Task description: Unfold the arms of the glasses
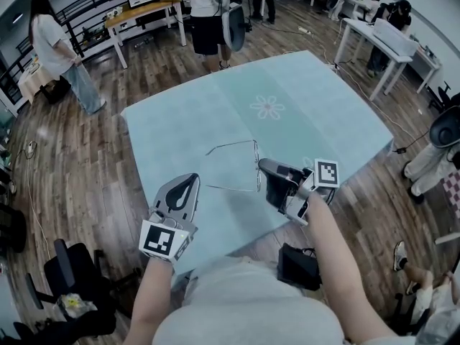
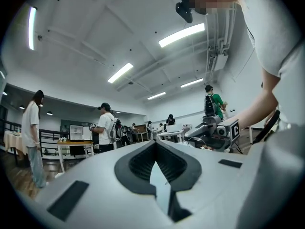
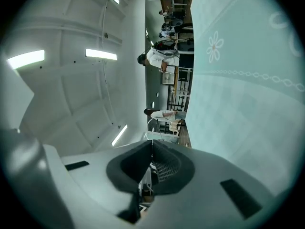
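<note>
Thin wire-framed glasses (image 1: 231, 146) lie on the light blue tablecloth (image 1: 316, 106), both arms stretching left from the front piece. In the head view my right gripper (image 1: 263, 166) is shut on the front of the frame. Its own view shows a thin wire rim (image 3: 162, 133) at the tips of the closed right gripper (image 3: 152, 142). My left gripper (image 1: 192, 182) is shut and empty, just left of the lower arm's free end. The left gripper view looks level across the table over the closed left gripper (image 2: 155, 144) and shows the right gripper (image 2: 188, 133) off to the right.
Several people stand around the room, one beyond the table's far edge (image 1: 208, 13). Desks (image 1: 144, 13) stand at the back and right. A black bag (image 1: 298, 264) lies on the wood floor by the table's near edge, and an office chair (image 1: 72, 279) stands at lower left.
</note>
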Motion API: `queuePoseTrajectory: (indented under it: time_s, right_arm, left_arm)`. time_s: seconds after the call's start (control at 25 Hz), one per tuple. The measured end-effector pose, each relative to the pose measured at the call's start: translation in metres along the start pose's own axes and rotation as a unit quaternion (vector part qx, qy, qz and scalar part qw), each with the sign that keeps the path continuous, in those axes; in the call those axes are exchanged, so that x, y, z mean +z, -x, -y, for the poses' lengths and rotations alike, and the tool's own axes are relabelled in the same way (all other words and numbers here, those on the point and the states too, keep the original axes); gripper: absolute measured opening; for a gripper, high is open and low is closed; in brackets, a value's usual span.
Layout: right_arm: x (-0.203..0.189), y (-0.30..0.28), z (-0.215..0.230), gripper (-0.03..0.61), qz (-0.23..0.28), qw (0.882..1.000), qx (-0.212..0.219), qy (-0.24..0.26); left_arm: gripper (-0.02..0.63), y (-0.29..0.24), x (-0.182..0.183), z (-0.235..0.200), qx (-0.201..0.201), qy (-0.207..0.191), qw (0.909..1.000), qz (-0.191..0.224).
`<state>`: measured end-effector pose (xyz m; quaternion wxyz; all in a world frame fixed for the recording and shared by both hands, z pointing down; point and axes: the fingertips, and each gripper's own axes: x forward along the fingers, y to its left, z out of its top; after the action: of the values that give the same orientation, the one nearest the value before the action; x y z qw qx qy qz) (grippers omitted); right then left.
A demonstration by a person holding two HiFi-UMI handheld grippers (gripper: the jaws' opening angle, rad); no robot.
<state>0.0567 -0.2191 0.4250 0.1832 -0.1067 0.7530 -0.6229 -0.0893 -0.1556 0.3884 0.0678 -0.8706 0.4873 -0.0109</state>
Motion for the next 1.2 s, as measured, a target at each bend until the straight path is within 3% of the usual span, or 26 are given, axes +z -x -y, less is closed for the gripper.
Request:
queuePoseTrajectory:
  time_s: [0.24,0.68,1.2]
  right_arm:
    - [0.002,0.006,0.009,0.009,0.057,0.998,0.005,-0.006]
    - [-0.006,0.007,0.004,0.009,0.109,0.994,0.018,0.002]
    - [-0.011,0.005,0.009,0.009,0.115,0.993,0.008,0.011]
  left_arm:
    - [0.008,-0.005,0.002,0.005,0.027,0.014,0.9995,0.011]
    - [0.008,-0.001,0.003,0.006,0.052,0.028,0.998,0.022]
    - [0.008,-0.006,0.006,0.014,0.054,0.031,0.9979,0.018]
